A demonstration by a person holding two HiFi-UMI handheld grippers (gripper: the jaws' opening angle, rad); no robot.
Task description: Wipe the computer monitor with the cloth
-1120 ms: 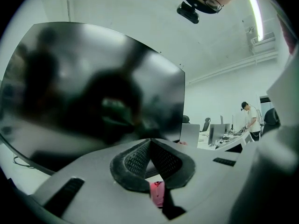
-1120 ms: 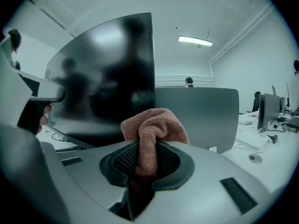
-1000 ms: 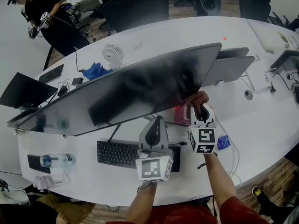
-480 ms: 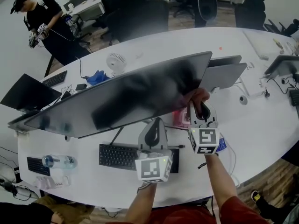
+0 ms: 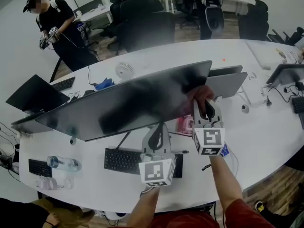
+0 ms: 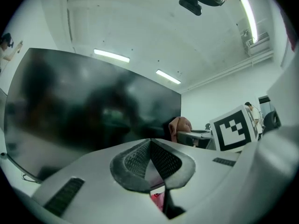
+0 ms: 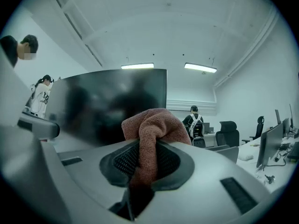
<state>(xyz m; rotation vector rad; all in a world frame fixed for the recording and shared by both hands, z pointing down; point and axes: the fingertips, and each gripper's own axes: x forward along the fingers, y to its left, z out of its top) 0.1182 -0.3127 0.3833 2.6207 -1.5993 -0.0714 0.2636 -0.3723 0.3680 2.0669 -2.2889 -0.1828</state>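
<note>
The computer monitor (image 5: 128, 103) stands long and dark across the middle of the white table (image 5: 266, 127), its screen turned toward the near side. The cloth (image 5: 202, 95), a reddish-brown bunch, sits at the lower right end of the screen. Whether it presses on the glass cannot be told from the head view.

The right gripper (image 5: 205, 109) has its jaws clamped on the cloth. In the right gripper view, the fabric (image 7: 152, 125) is pinched between the pads and bulges out above them, with the screen (image 7: 107, 101) just behind. The left gripper (image 5: 156, 139) hangs below the monitor's lower edge, above a black keyboard (image 5: 128, 160). In the left gripper view, its jaws (image 6: 150, 160) are pressed together with nothing between them.

Compared with half a second ago, the cloth keeps the same spot at the right end of the screen and the left gripper keeps its place over the keyboard. The whole scene has slid a little in the head view, so more of the far chairs show.

A water bottle (image 5: 64, 163) lies on the near left of the table, and a small white fan (image 5: 125, 69) stands beyond the monitor. A person in black (image 5: 61, 27) stands at the far left.
</note>
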